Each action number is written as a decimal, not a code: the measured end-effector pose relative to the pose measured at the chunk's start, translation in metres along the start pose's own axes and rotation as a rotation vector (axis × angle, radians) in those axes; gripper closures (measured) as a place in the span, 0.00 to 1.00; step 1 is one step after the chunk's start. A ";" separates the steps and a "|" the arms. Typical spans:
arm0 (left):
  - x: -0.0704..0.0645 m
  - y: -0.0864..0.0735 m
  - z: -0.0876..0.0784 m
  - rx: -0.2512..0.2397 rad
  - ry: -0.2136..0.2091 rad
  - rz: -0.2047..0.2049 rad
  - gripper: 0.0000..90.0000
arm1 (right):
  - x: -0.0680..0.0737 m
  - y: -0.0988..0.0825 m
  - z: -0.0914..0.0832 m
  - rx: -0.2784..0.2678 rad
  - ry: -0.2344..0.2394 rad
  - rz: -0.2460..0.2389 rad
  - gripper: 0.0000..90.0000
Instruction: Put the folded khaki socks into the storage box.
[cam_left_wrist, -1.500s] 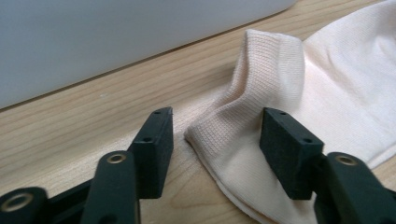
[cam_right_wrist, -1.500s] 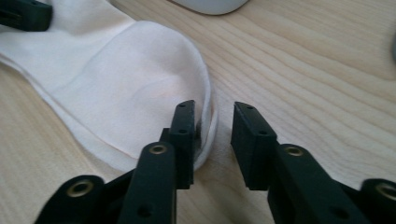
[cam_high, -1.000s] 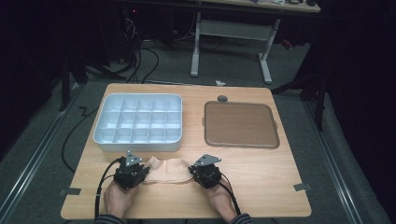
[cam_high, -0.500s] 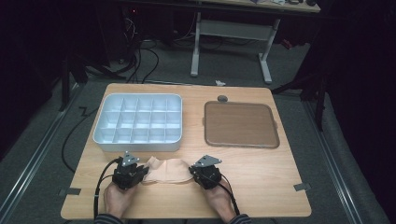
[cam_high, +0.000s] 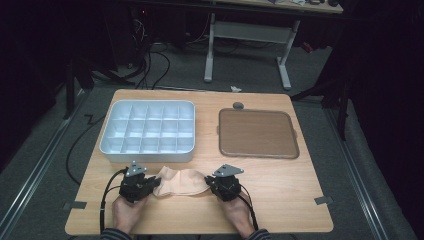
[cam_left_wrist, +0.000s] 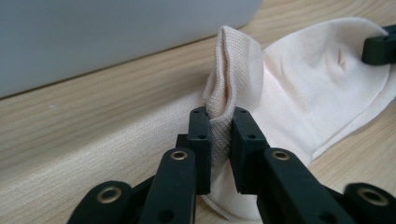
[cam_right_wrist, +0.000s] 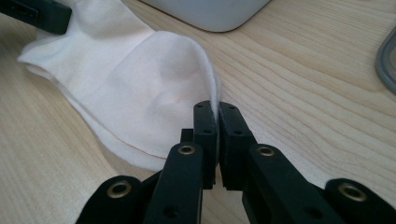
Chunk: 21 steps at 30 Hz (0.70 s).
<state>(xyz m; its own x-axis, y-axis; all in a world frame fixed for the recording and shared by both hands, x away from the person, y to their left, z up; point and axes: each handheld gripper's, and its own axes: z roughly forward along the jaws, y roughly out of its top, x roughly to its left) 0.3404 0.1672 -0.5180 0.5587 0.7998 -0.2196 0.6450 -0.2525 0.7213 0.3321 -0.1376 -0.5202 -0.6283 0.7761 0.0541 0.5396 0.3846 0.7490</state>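
You have the left tool (cam_high: 150, 186) and right tool (cam_high: 212, 183) each clamped on an end of the sock (cam_high: 181, 181), at the desk's (cam_high: 280, 200) 6 o'clock edge, ready to lift it level.

high view: above near table edge, facing forward-down, far | left, right gripper views: low, close along own jaws | shared: sock (cam_high: 180, 181), wooden table (cam_high: 280, 190)

One sock (cam_high: 181, 182), one organiser (cam_high: 148, 131) (compartmented), one tray (cam_high: 257, 133).
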 end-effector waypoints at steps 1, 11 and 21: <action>-0.001 0.000 0.000 -0.007 -0.009 -0.001 0.89 | 0.000 0.000 -0.002 -0.001 -0.002 -0.006 0.97; -0.012 0.011 0.002 -0.044 -0.050 -0.004 0.89 | -0.007 -0.002 -0.017 -0.018 -0.038 -0.002 0.97; -0.031 0.021 0.018 -0.036 -0.084 0.022 0.89 | -0.024 -0.005 -0.033 -0.043 -0.078 0.018 0.97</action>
<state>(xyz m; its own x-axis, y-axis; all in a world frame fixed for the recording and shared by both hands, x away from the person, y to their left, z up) 0.3457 0.1276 -0.5080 0.6150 0.7454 -0.2571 0.6139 -0.2481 0.7494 0.3259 -0.1742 -0.5032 -0.5724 0.8198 0.0171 0.5244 0.3499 0.7762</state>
